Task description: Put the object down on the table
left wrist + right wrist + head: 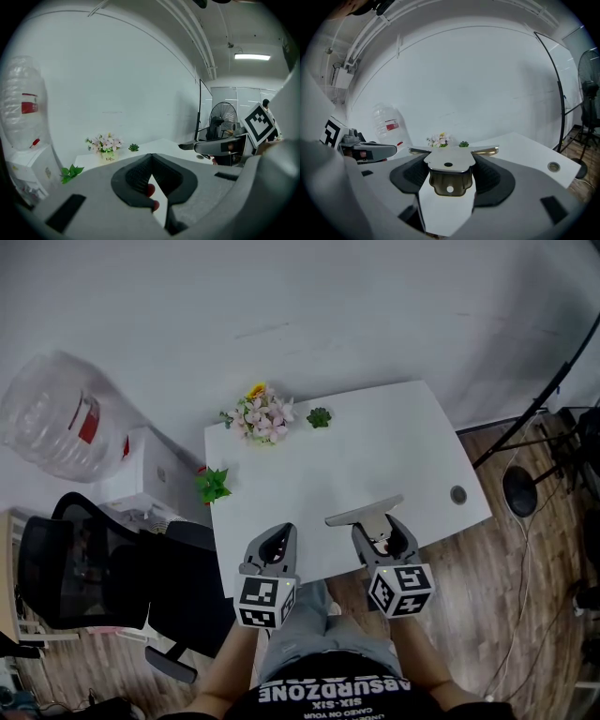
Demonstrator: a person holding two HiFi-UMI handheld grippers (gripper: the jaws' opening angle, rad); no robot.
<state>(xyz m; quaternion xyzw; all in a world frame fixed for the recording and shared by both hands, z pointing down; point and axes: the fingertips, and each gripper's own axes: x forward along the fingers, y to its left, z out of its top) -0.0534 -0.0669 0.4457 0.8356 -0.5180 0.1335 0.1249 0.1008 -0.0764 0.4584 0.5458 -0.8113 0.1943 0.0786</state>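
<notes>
While I hold both grippers over the near edge of the white rectangular table (375, 442), my right gripper (380, 538) is clamped on the flat silver T-shaped metal bracket (364, 513), whose crossbar juts past the 2 jaws over the tabletop. My left gripper (274, 545) carries nothing, its jaws pressed together. Pink artificial flowers (262, 414) stand at the far edge.

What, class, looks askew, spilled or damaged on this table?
Nothing stands out. The flowers and small succulent stand upright on the white table; the right gripper holds a metal bracket.
</notes>
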